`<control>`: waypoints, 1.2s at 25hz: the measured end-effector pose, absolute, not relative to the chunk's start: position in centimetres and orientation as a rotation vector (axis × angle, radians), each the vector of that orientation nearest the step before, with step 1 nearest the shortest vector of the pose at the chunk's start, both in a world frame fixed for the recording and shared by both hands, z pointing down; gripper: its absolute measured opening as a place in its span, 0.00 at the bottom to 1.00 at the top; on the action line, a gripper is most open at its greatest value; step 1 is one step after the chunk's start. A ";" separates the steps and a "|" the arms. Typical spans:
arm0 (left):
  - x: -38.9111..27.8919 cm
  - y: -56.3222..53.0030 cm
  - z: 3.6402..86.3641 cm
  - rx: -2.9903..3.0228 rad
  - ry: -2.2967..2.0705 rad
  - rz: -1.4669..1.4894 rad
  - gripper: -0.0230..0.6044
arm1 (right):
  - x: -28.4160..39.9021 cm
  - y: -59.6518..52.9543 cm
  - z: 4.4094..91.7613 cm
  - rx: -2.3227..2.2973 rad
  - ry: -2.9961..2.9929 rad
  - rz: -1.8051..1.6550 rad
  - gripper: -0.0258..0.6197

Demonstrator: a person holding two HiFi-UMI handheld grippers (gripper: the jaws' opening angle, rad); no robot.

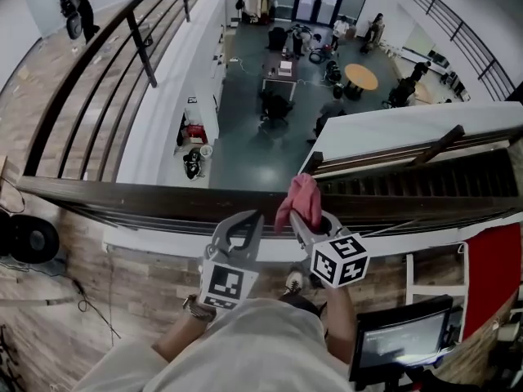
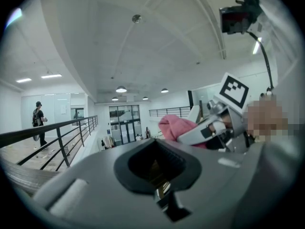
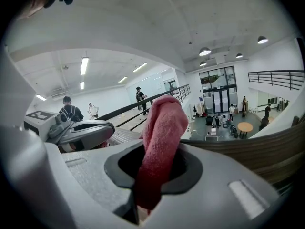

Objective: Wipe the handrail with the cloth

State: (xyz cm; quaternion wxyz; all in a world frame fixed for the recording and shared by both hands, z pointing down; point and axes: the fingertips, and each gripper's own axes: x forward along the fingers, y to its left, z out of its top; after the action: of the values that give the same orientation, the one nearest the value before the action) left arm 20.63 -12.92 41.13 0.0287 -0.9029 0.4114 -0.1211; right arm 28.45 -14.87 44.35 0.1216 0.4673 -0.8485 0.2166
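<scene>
The dark wooden handrail (image 1: 122, 193) runs across the head view in front of me, above an open atrium. My right gripper (image 1: 304, 223) is shut on a pink cloth (image 1: 299, 198), which stands up out of the jaws and lies against the rail's near edge. In the right gripper view the pink cloth (image 3: 159, 142) rises between the jaws of the right gripper (image 3: 152, 175), with the handrail (image 3: 267, 151) to the right. My left gripper (image 1: 249, 219) sits just left of the cloth, shut on nothing, its tips at the rail. The left gripper view shows the left gripper (image 2: 155, 168) and the cloth (image 2: 174, 125) beside it.
A black metal side railing (image 1: 106, 47) runs away on the left along a wooden walkway where a person (image 1: 78, 6) stands. Far below are a round table (image 1: 360, 77), chairs and people. Near me are a black round device (image 1: 33, 239), a monitor (image 1: 400, 341) and a red panel (image 1: 494, 272).
</scene>
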 end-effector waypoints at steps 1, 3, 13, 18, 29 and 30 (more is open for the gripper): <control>21.2 -13.0 40.7 -2.777 1.276 -0.369 0.05 | 29.5 -14.8 44.1 1.377 -2.470 0.632 0.16; 21.6 -13.2 40.1 -2.754 1.291 -0.355 0.05 | 31.0 -14.7 43.7 1.397 -2.455 0.628 0.16; 22.0 -13.8 41.7 -2.754 1.242 -0.387 0.05 | 34.6 -14.4 44.7 1.516 -2.399 0.642 0.16; 22.9 -13.8 41.7 -2.756 1.220 -0.406 0.05 | 36.5 -14.6 44.7 1.546 -2.380 0.677 0.16; 26.0 -13.2 42.1 -2.751 1.191 -0.425 0.05 | 41.9 -14.7 44.9 1.641 -2.369 0.714 0.16; 26.6 -13.0 42.1 -2.752 1.172 -0.426 0.05 | 42.5 -14.7 45.0 1.649 -2.366 0.714 0.16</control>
State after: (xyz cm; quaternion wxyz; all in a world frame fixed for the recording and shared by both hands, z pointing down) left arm 26.65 -12.97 42.13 0.0603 -0.9092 0.3871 -0.1407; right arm 42.49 -14.66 44.97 0.0850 0.5529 -0.7935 0.2395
